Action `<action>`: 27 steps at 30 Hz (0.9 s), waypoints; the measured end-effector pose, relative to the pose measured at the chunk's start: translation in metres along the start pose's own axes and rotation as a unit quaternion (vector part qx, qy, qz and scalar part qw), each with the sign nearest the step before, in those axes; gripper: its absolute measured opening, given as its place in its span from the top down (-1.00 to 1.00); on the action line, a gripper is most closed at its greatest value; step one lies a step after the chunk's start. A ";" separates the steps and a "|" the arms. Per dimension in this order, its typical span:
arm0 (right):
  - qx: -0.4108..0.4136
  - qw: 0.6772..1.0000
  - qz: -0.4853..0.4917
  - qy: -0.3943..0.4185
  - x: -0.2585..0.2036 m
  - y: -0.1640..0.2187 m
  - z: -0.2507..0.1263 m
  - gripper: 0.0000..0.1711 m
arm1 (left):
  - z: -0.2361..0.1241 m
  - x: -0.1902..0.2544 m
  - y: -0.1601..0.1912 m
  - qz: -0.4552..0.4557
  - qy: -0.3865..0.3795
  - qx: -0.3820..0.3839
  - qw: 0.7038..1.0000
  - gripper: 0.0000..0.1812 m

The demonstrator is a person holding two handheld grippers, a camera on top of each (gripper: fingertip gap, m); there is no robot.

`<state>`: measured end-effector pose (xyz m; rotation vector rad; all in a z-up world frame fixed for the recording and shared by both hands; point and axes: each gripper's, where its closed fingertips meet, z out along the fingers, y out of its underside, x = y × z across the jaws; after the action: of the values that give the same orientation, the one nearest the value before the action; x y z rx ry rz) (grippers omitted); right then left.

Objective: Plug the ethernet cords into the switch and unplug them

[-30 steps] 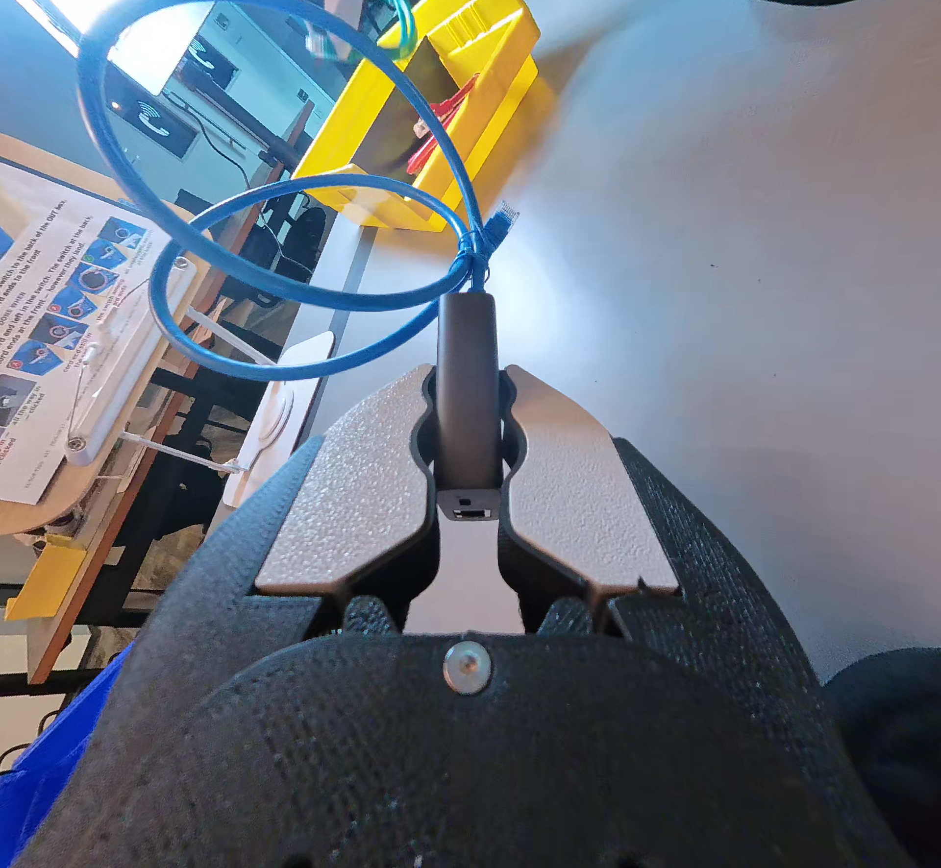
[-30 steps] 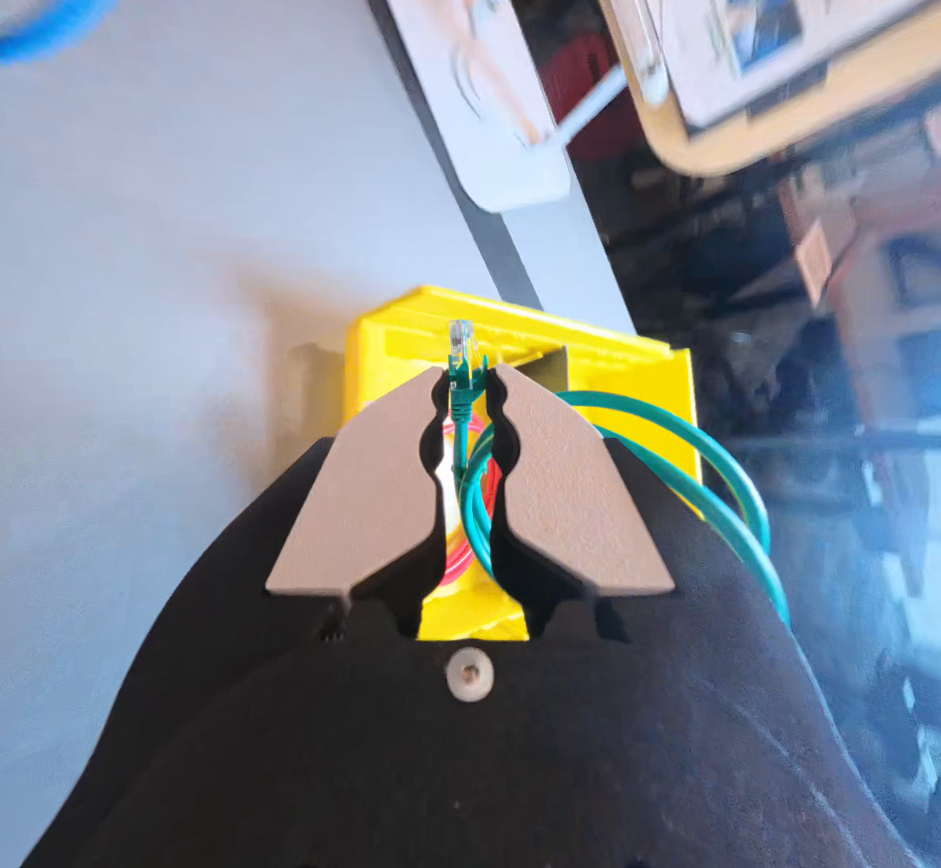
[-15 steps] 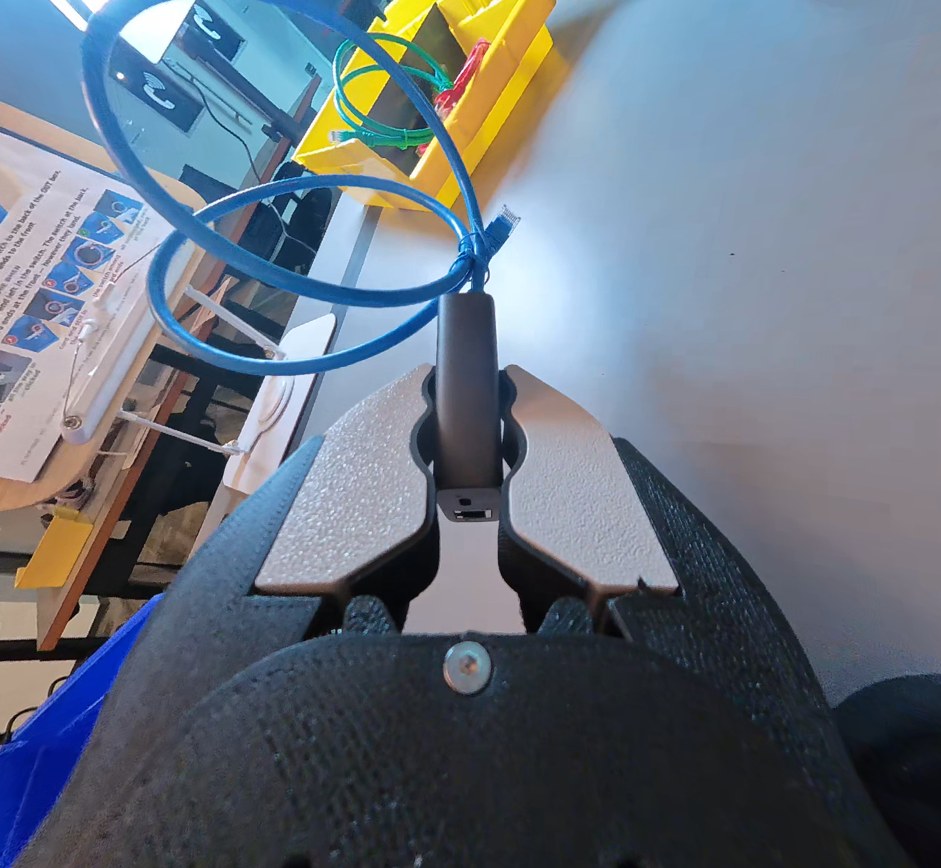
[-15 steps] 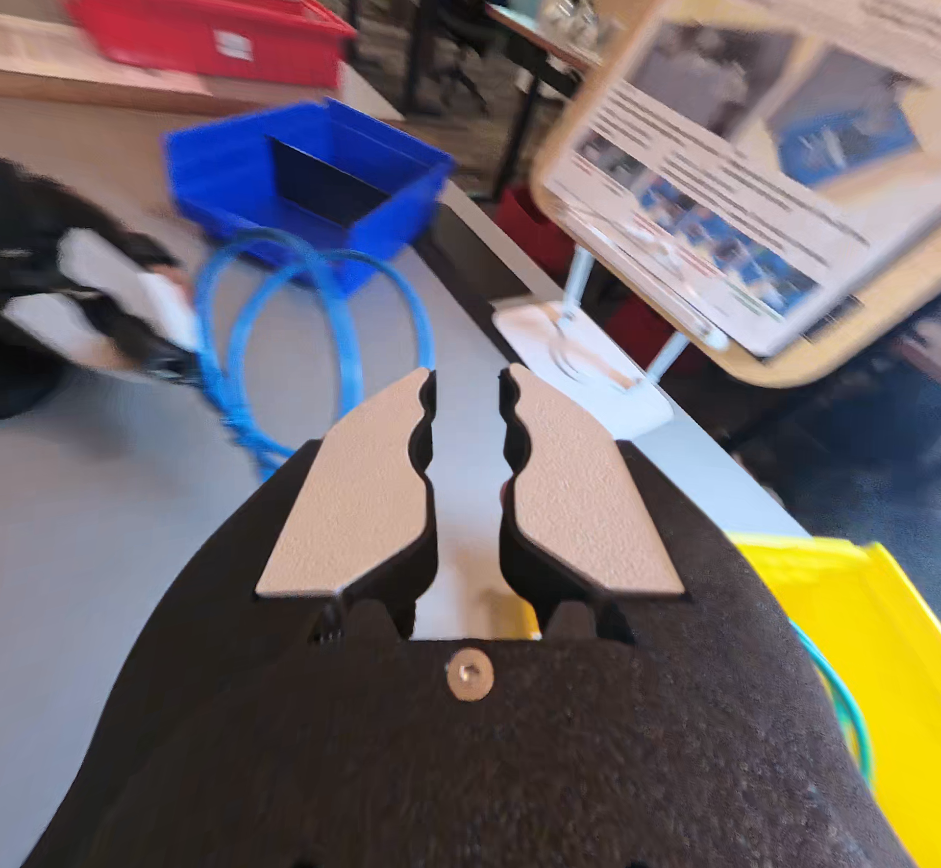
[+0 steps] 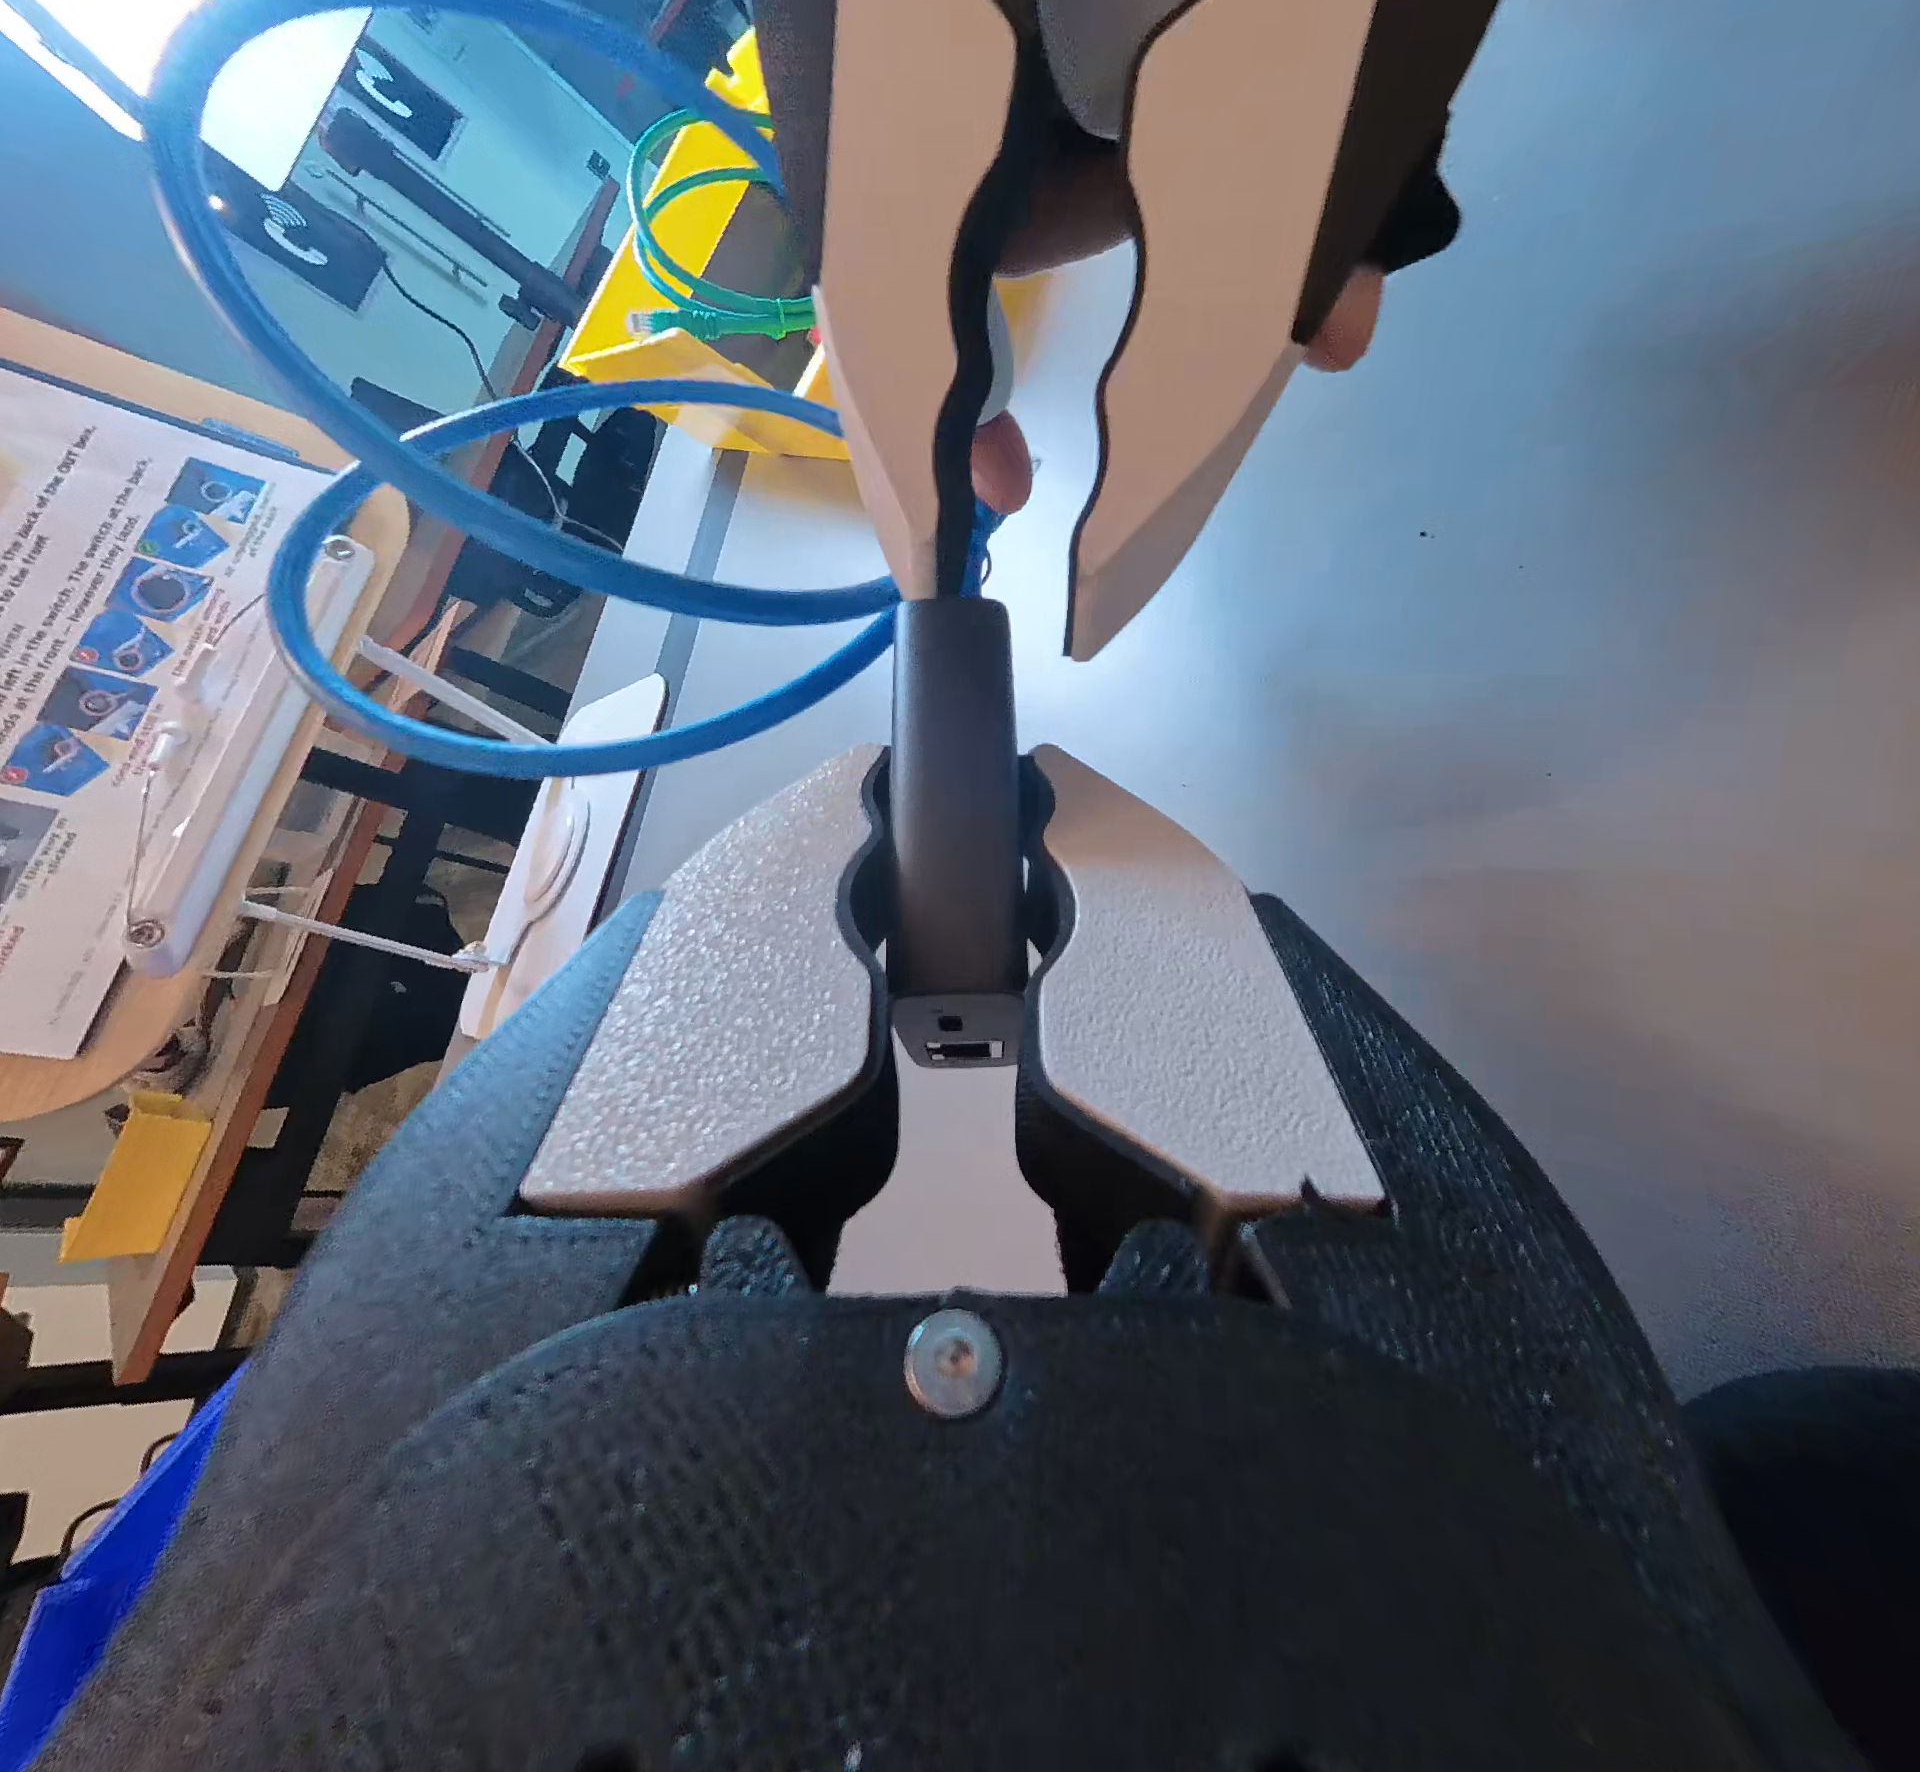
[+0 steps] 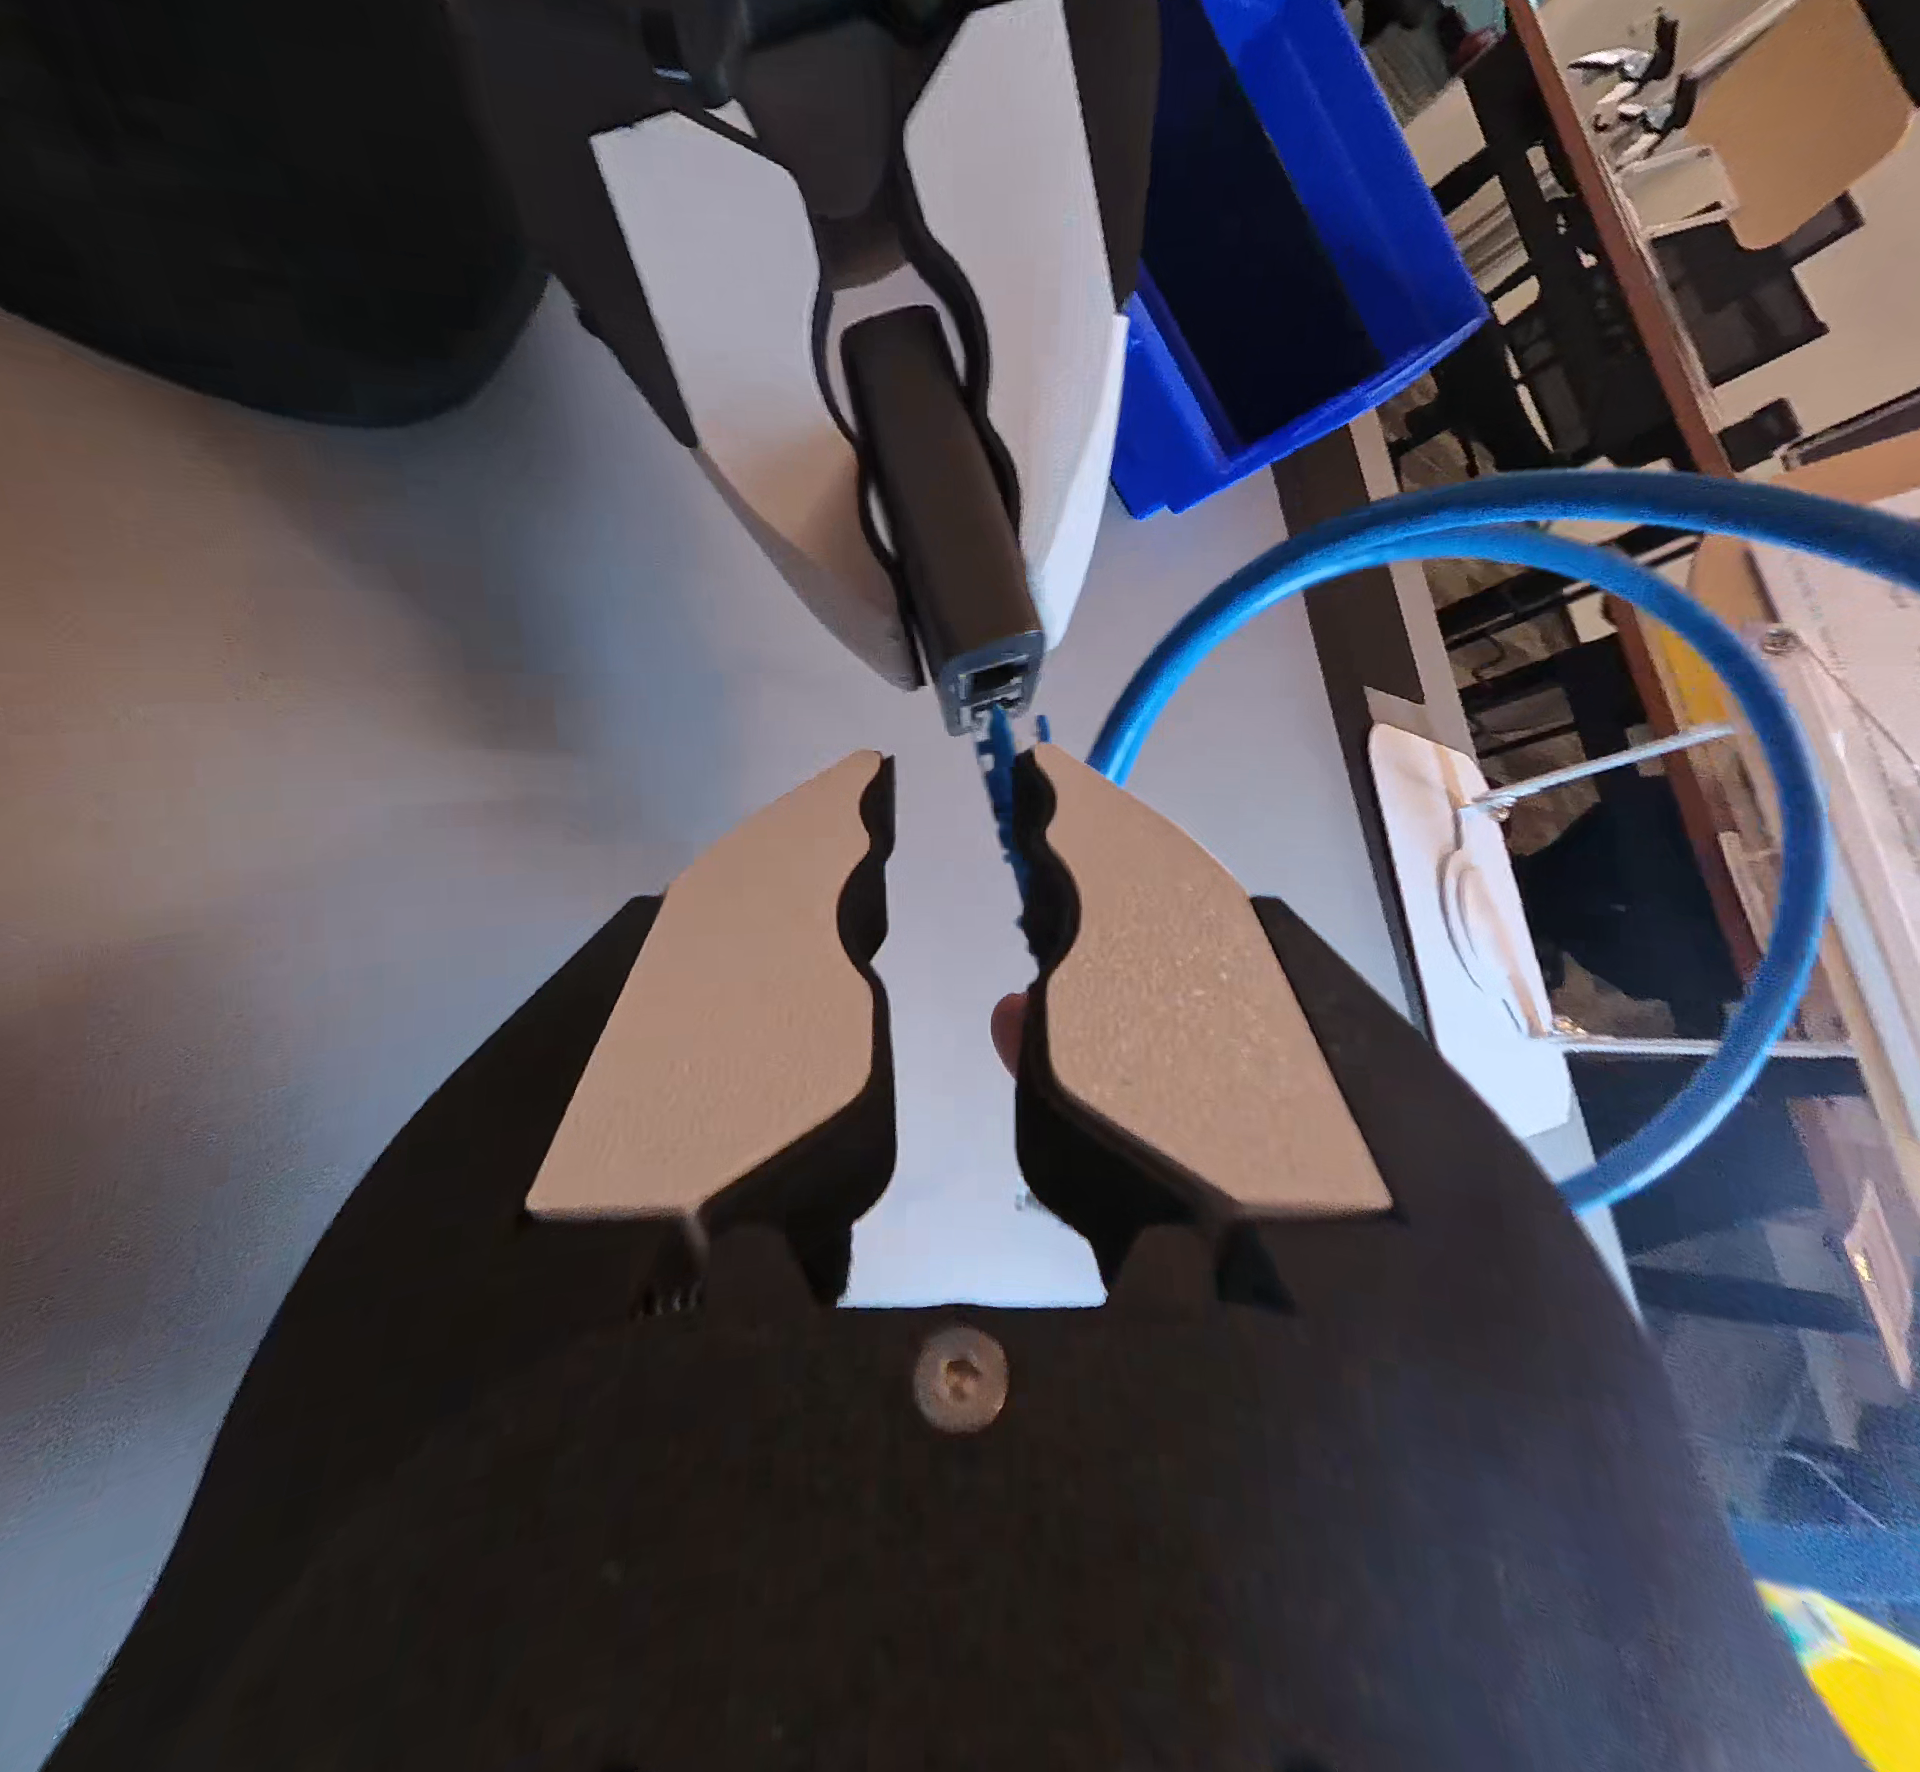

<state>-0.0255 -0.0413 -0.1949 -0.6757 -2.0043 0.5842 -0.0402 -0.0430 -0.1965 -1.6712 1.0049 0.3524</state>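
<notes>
- Dark slim switch (image 5: 953, 818) clamped lengthwise between the left gripper (image 5: 956, 875) fingers, port end poking out past the fingertips, rear end sitting back in the gap.
- Matte charcoal body, rounded edges, small socket on the rear face; front port framed in lighter grey in the right wrist view (image 6: 992, 678).
- Blue ethernet cord (image 5: 499, 517) plugged into that front port, its ribbed boot (image 6: 1003, 787) running right along the inner edge of the right gripper's right finger.
- Right gripper (image 6: 956, 787) nose to nose with the left one, fingers parted, not clamped on anything; left finger well apart from the boot, so open room on that side.
- Cord count: one blue, looping twice off to the left of the left fingers; one green cord (image 5: 707, 309) lying in the yellow bin (image 5: 665, 340) beyond the fingertips.
- Grey table (image 5: 1558, 683) bare to the right of the left fingers; table edge close on the left.
- One blue bin (image 6: 1299, 195) past the right fingertips, up and right.
- One white stand base (image 6: 1455, 912) near the table edge, right of the right fingers.
</notes>
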 end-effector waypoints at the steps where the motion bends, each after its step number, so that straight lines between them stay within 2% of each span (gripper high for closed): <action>1: -0.005 1.000 -0.003 0.002 0.001 0.002 0.000 0.76 | 0.000 0.001 0.000 0.002 0.002 0.000 1.000 0.77; 6: -0.034 0.999 -0.029 0.021 0.001 0.010 0.001 0.76 | 0.002 0.008 0.003 0.014 0.017 -0.011 1.000 0.77; 13: -0.062 0.997 -0.055 0.003 -0.010 0.018 0.004 0.82 | 0.005 0.022 -0.004 0.029 0.043 -0.002 0.999 0.76; 20: -0.038 0.996 -0.070 -0.038 -0.022 0.017 0.002 0.83 | 0.004 0.034 -0.014 0.013 0.080 0.033 0.996 0.77; 27: -0.035 0.997 -0.056 -0.042 -0.023 0.018 -0.003 0.84 | 0.006 0.035 -0.016 -0.002 0.078 0.045 0.996 0.77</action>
<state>-0.0089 -0.0430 -0.2188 -0.5839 -2.1349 0.4855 -0.0056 -0.0521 -0.2119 -1.6375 1.1151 0.1732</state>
